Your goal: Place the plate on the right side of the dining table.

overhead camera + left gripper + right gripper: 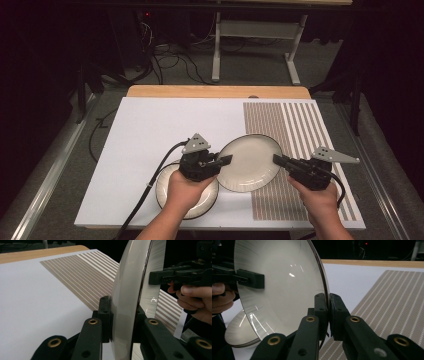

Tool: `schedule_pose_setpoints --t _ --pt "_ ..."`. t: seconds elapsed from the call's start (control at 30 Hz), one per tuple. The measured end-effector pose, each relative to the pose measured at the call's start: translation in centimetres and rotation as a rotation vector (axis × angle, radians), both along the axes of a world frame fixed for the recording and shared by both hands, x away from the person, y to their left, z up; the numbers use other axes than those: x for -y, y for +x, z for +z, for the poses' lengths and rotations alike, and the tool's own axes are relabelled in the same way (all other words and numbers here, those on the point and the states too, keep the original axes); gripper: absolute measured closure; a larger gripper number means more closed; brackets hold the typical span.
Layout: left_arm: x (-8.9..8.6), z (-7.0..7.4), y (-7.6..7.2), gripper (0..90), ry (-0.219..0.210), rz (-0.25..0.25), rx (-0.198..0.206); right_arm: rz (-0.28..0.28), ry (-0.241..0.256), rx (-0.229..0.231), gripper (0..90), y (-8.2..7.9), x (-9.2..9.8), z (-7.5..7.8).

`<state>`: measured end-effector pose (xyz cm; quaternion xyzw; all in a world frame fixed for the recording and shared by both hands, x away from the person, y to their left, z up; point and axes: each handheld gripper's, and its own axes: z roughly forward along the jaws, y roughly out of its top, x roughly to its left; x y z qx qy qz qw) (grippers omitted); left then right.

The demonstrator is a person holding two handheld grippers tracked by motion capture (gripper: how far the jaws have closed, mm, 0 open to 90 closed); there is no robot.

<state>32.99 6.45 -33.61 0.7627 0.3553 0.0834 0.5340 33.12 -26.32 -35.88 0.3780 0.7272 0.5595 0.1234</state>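
A shallow cream plate (250,162) with a dark rim is held up off the white mat (165,130) by both grippers at once, one on each side of its rim. The left gripper (226,160) has its jaws clamped on the plate's left edge; in the left gripper view the rim (127,302) stands on edge between the two black jaws, which press it from both faces. The right gripper (277,160) grips the opposite edge, and in the right gripper view its jaws are closed tight on the thin dark rim (327,302), with the plate's glossy hollow turned toward the left gripper (252,280). The hollow of the held plate is bare, showing just light reflections. A second plate (172,197) of the same kind lies flat on the mat, just left of and nearer the person than the held plate, partly under the left hand (187,187); what shows of its hollow is bare. The held plate sits over the line where the plain mat meets the brown striped panel (295,130), which lies to its right.
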Motion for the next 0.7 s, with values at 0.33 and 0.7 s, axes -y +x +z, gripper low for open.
schedule_pose_setpoints --t 0.33,0.7 --pt "2.5 -0.1 1.2 75.6 0.004 -0.024 -0.026 -0.046 0.008 -0.005 88.1 -0.4 2.4 -0.2" --pt "4.9 -0.4 2.3 74.2 0.013 -0.034 -0.051 -0.102 0.022 -0.012 88.2 -0.6 4.5 -0.5"
